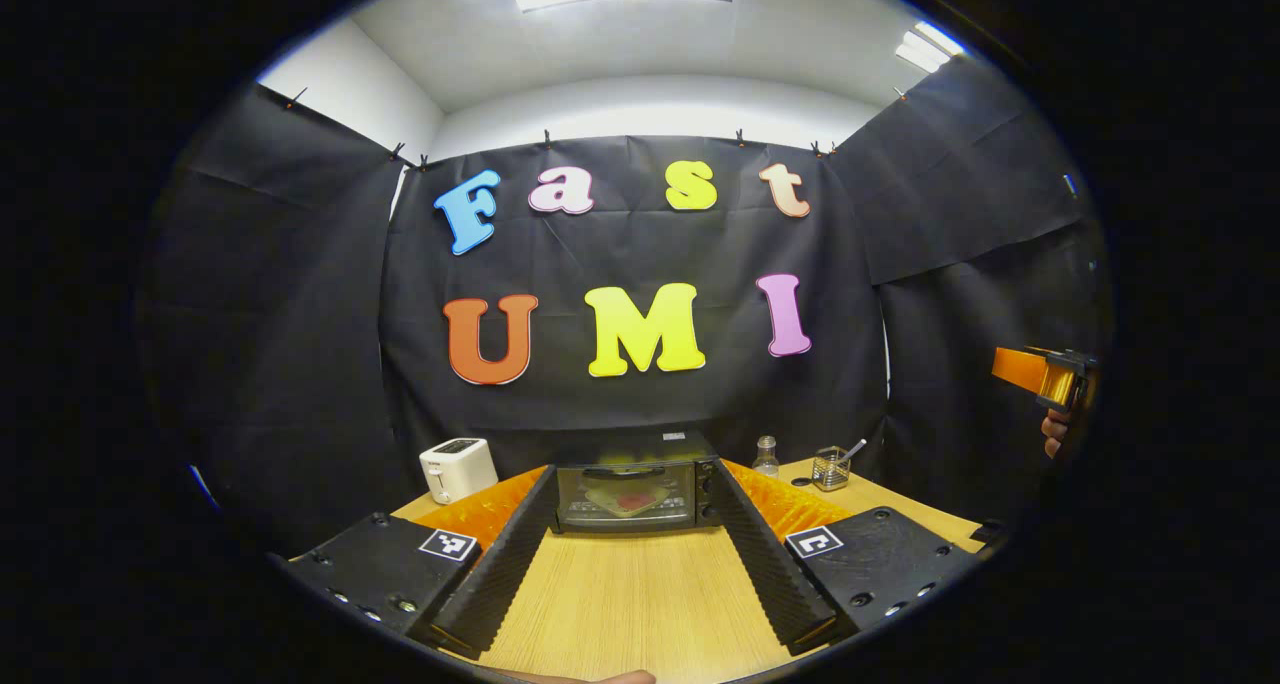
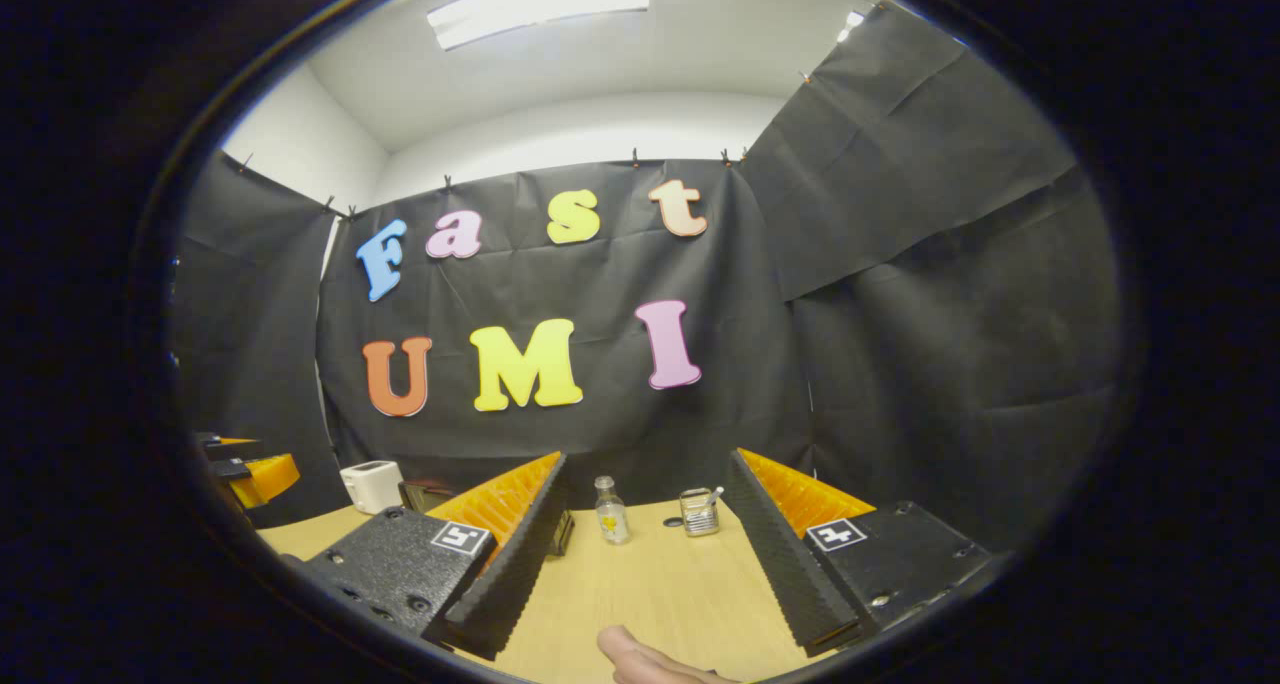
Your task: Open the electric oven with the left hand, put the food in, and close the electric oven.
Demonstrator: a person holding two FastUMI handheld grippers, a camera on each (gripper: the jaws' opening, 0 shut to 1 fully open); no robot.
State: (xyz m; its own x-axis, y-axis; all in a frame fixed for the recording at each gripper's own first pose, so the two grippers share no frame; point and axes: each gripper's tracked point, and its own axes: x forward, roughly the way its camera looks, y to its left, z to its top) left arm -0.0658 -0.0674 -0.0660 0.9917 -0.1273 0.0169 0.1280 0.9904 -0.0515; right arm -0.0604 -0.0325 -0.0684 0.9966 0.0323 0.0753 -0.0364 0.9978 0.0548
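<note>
Left hand-held gripper [image 1: 632,564]: fingers spread wide, holding nothing, poised above the light wooden tabletop [image 1: 630,604] and pointing at the oven.

Small black electric oven with a glass door [image 1: 632,492]: stands at the far middle of the tabletop, against the black cloth wall, framed between the left hand-held gripper's fingers in the left gripper view. Door shut. Through the glass, a pale slab of food with a red patch [image 1: 632,501] lies inside; detail too small to tell more.

White two-slot toaster [image 1: 457,467]: far left of the tabletop, left of the oven, apart from it.

Small clear glass bottle with a pale cap [image 1: 765,456]: just right of the oven at the far edge.

Clear square holder with a metal utensil leaning in it [image 1: 831,467]: right of the bottle, near it but not touching.

Right hand-held gripper [image 2: 640,564]: fingers spread wide, holding nothing, above the tabletop's right part, with the bottle [image 2: 610,512] and the holder [image 2: 699,511] seen between its fingers. It also appears at the right edge of the left gripper view [image 1: 1050,376], raised well above the tabletop with fingertips of a hand [image 1: 1054,434] below it.

A thumb [image 2: 640,656] shows at the near edge of the right gripper view.
</note>
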